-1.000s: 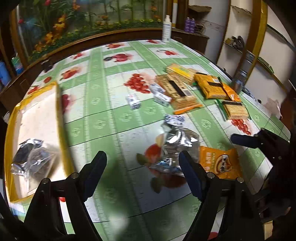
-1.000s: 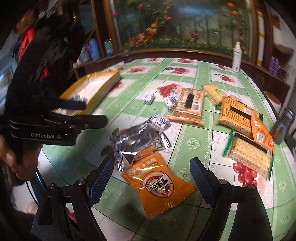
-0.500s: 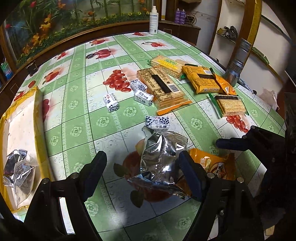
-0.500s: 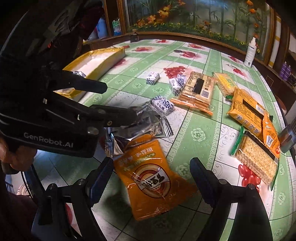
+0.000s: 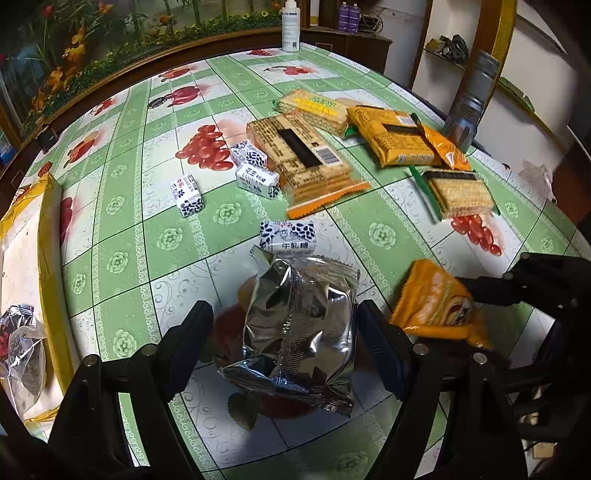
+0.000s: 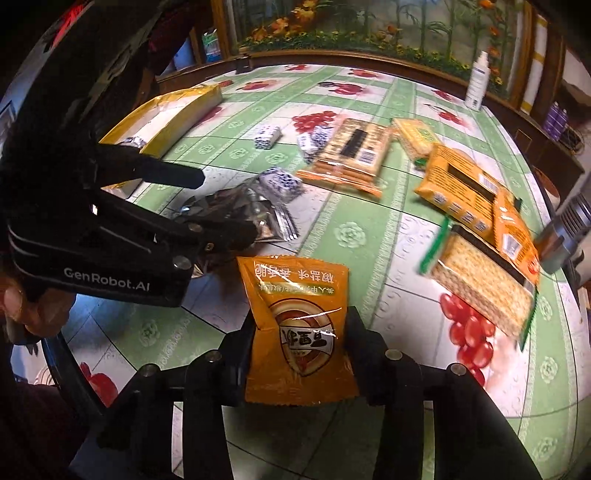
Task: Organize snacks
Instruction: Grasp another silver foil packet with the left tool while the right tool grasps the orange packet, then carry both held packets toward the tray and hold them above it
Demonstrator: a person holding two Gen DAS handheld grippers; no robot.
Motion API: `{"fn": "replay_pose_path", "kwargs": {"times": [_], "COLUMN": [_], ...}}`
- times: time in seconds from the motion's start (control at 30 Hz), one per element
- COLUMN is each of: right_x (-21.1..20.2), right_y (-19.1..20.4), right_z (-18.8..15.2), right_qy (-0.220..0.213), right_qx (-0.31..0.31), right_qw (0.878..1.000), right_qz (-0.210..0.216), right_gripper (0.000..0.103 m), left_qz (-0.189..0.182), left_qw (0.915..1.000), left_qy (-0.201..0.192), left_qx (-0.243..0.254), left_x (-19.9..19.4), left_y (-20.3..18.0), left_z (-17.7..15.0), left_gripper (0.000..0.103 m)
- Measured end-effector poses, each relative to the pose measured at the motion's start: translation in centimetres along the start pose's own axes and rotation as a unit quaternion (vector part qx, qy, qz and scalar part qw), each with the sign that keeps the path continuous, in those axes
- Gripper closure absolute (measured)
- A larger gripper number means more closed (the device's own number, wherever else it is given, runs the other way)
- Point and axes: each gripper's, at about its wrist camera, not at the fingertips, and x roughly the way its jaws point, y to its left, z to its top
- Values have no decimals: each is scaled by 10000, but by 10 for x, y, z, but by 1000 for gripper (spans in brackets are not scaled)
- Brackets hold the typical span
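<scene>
A crumpled silver snack bag (image 5: 295, 328) lies on the green tablecloth between the fingers of my left gripper (image 5: 286, 336), which is open around it. It also shows in the right wrist view (image 6: 236, 218) behind the left gripper. My right gripper (image 6: 299, 339) is shut on an orange snack packet (image 6: 297, 325), held tilted just above the table; the packet also shows in the left wrist view (image 5: 436, 306).
A yellow-rimmed box (image 5: 48, 236) at the left holds one silver packet (image 5: 22, 347). Small white candy packs (image 5: 288, 236), cracker packs (image 5: 303, 158) and orange biscuit packs (image 5: 399, 136) lie farther back. A metal tin (image 5: 469, 99) and a white bottle (image 5: 290, 26) stand near the far edges.
My left gripper moved forward until its open fingers flank the silver bag. My right gripper closed on the orange packet and lifted it off the table.
</scene>
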Motion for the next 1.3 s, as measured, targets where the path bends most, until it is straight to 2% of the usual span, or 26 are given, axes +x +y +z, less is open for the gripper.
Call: {"fn": "replay_pose_path", "kwargs": {"times": [0.13, 0.17, 0.2, 0.23, 0.4, 0.5, 0.63, 0.8, 1.0, 1.3], "right_x": [-9, -12, -16, -19, -38, -49, -58, -66, -69, -76], "right_y": [-14, -18, -22, -24, -28, -24, -14, 3, 26, 54], "right_z": [-6, -8, -9, -10, -7, -3, 6, 18, 30, 47], "right_qy": [-127, -184, -257, -325, -706, -893, -1126, -1316, -1415, -1554], "right_qx": [396, 501, 618, 709, 948, 974, 930, 811, 644, 372], "right_qw": [9991, 9985, 9977, 9968, 9924, 9901, 9872, 9848, 9832, 9808], "right_qz": [72, 95, 133, 168, 355, 475, 635, 796, 955, 1120], "right_gripper": [62, 63, 63, 63, 63, 63, 63, 63, 63, 63], "left_qz": [205, 193, 148, 153, 536, 797, 1176, 1509, 1711, 1801], "left_qw": [9998, 9998, 9998, 9998, 9976, 9933, 9825, 9679, 9574, 9495], "left_qy": [-51, -75, -107, -130, -375, -724, -1238, -1682, -1919, -2068], "left_qx": [36, 4, -44, -82, -234, -422, -745, -1096, -1318, -1527], "left_x": [6, 5, 3, 2, -13, -40, -84, -125, -150, -165], "left_y": [-3, -3, -2, -1, 8, 21, 42, 69, 87, 100], "left_z": [-6, -7, -8, -8, -11, -11, -12, -17, -25, -33], "left_gripper": [24, 29, 40, 45, 45, 45, 45, 45, 45, 45]}}
